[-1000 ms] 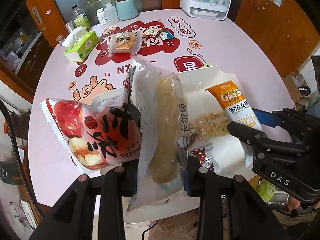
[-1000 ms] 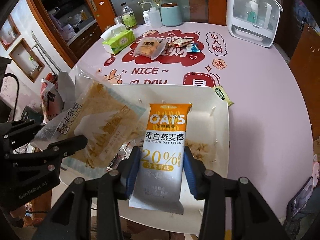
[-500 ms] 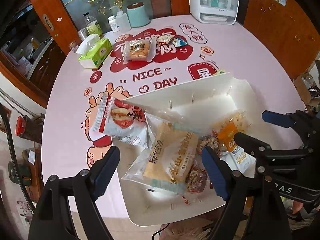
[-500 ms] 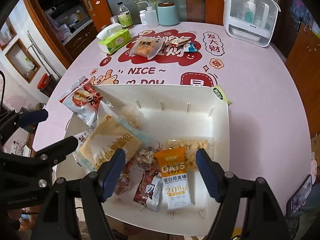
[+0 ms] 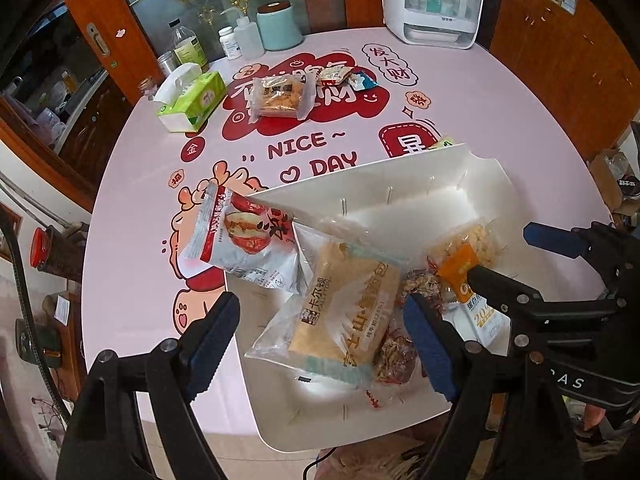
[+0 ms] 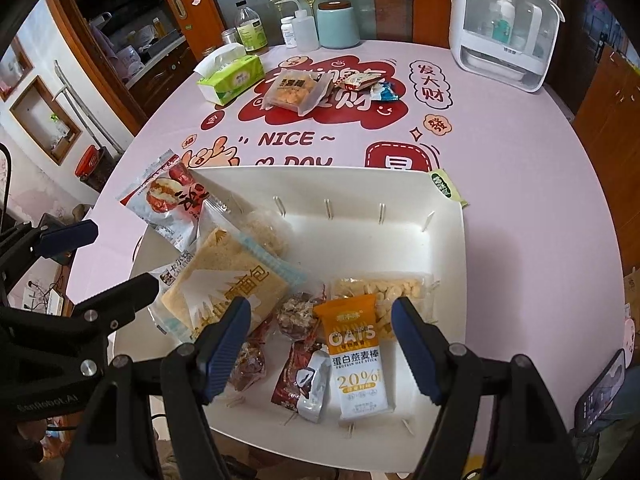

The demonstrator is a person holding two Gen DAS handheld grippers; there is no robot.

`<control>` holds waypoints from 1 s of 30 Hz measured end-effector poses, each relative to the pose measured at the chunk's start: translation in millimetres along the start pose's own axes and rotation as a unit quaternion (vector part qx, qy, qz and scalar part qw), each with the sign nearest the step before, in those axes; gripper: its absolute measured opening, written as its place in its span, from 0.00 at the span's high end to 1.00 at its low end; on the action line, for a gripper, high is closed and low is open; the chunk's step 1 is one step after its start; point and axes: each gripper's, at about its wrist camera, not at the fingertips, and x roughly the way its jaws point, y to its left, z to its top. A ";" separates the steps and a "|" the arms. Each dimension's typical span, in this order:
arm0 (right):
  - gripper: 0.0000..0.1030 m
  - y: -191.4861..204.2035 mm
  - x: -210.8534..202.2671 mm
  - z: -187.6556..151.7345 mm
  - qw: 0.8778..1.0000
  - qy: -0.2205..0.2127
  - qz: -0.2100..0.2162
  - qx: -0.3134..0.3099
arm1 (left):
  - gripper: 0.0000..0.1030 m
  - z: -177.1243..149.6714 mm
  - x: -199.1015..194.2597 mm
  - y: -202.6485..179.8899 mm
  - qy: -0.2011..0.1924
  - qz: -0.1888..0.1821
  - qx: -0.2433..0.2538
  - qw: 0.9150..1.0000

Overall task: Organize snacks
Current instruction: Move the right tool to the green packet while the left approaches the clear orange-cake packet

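Both tools released; bread packet (image 5: 344, 312) and oat bar (image 6: 360, 356) lie in tray (image 6: 448, 240).

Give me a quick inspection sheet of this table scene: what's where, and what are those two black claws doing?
Surface: round pink table with red cartoon print.
Job's things: white tray holds the OATS bar, bread packet and small wrapped snacks; red date packet lies over the tray's left rim; three snack packets remain further back on the table.
Clutter: tissue box, bottles, teal canister, white appliance.
Grippers: left gripper and right gripper both open above the tray, jaws just opened, nothing held.
Cables: dark cable at the far left, off the table.
Surroundings: wooden cabinets and doors.
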 end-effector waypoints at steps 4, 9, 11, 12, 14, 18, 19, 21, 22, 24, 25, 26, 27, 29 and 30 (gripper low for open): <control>0.29 1.5 -1.2 2.9 1.000 -0.005 0.000 0.000 | 0.20 3.1 -0.6 4.0 -0.003 0.002 -0.003 1.000; 0.29 -0.6 -2.4 10.7 1.000 -0.011 -0.004 0.004 | 0.20 10.8 -1.4 11.8 -0.007 0.003 -0.010 1.000; 0.29 -3.2 -3.1 14.3 1.000 -0.013 -0.004 0.007 | 0.20 14.4 -2.1 15.2 -0.010 0.005 -0.014 1.000; 0.29 -4.3 -3.3 16.2 1.000 -0.015 -0.005 0.008 | 0.20 16.6 -2.4 17.4 -0.013 0.006 -0.016 1.000; 0.29 -6.9 -4.1 20.4 1.000 -0.018 -0.006 0.011 | 0.20 22.7 -2.7 22.4 -0.018 0.009 -0.020 1.000; 0.29 -12.0 -4.9 30.7 0.999 -0.027 -0.017 0.013 | 0.20 37.0 -5.2 31.6 -0.029 0.010 -0.025 0.999; 0.29 -13.2 -5.3 33.2 0.999 -0.028 -0.020 0.012 | 0.20 41.6 -6.3 33.3 -0.034 0.012 -0.024 0.999; 0.29 -15.5 -6.2 40.5 0.999 -0.031 -0.023 0.010 | 0.20 49.6 -8.5 36.1 -0.045 0.016 -0.020 0.999; 0.29 -17.0 -6.9 44.4 0.999 -0.033 -0.025 0.010 | 0.20 54.6 -9.5 37.4 -0.051 0.020 -0.017 0.998; 0.29 -22.4 -10.1 54.0 0.999 -0.039 -0.028 0.010 | 0.20 65.3 -11.1 40.0 -0.062 0.028 -0.010 0.998; 0.29 -25.8 -11.7 58.8 0.999 -0.042 -0.031 0.012 | 0.20 71.2 -12.0 41.6 -0.067 0.032 -0.006 0.997; 0.29 -31.1 -14.6 65.7 0.998 -0.049 -0.036 0.016 | 0.20 78.4 -13.1 43.4 -0.074 0.036 -0.003 0.997; 0.29 -35.7 -17.1 71.2 0.997 -0.054 -0.042 0.020 | 0.20 84.6 -14.0 44.6 -0.079 0.038 0.000 0.996; 0.29 -47.2 -23.0 84.5 0.996 -0.066 -0.052 0.030 | 0.20 98.6 -16.6 47.4 -0.094 0.043 0.005 0.995; 0.29 -54.5 -26.0 93.1 0.995 -0.073 -0.055 0.035 | 0.20 107.0 -17.7 49.0 -0.103 0.046 0.009 0.994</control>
